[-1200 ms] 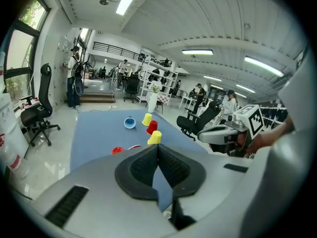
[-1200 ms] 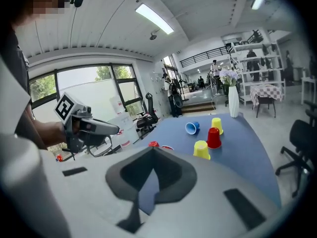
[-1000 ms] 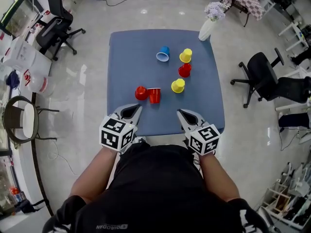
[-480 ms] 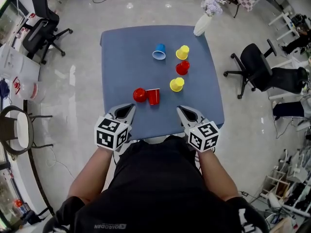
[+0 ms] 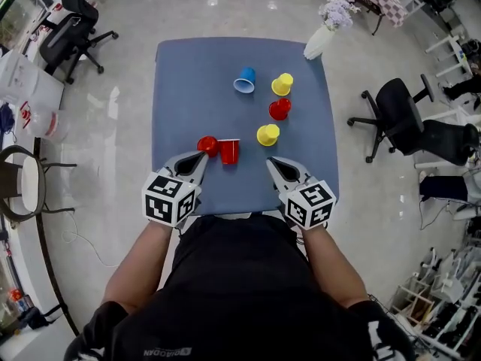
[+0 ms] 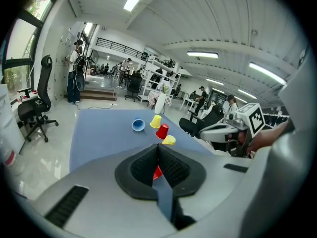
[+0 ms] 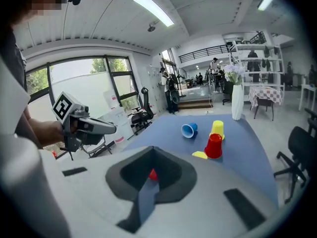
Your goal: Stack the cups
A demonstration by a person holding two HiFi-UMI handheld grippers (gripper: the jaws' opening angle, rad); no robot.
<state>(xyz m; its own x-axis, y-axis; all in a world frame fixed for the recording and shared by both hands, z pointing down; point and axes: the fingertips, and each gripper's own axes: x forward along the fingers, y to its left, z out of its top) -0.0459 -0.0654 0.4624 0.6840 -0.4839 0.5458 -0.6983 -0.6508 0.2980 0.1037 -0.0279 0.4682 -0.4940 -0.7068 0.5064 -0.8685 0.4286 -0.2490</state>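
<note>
Six cups sit on the blue table [image 5: 180, 89]. A blue cup [image 5: 244, 80] lies on its side at the back, with a yellow cup [image 5: 282, 85] to its right. A red cup [image 5: 279, 109] and a second yellow cup [image 5: 267, 134] stand nearer. Two red cups [image 5: 207, 145] [image 5: 229, 151] sit side by side near the front. My left gripper [image 5: 201, 156] is shut and empty, its tip just in front of the left red cup. My right gripper [image 5: 272, 162] is shut and empty, just short of the near yellow cup. In the left gripper view a red cup [image 6: 157, 172] shows behind the closed jaws.
A white vase with flowers [image 5: 319, 42] stands at the table's far right corner. Black office chairs [image 5: 398, 119] [image 5: 68, 28] stand to the right and the far left. A round-seated chair [image 5: 22, 186] is beside the table's left. The table's near edge lies under both grippers.
Both grippers have moved forward over the table's near edge, the left one up to the red cups. Both stay shut. The cups have not moved.
</note>
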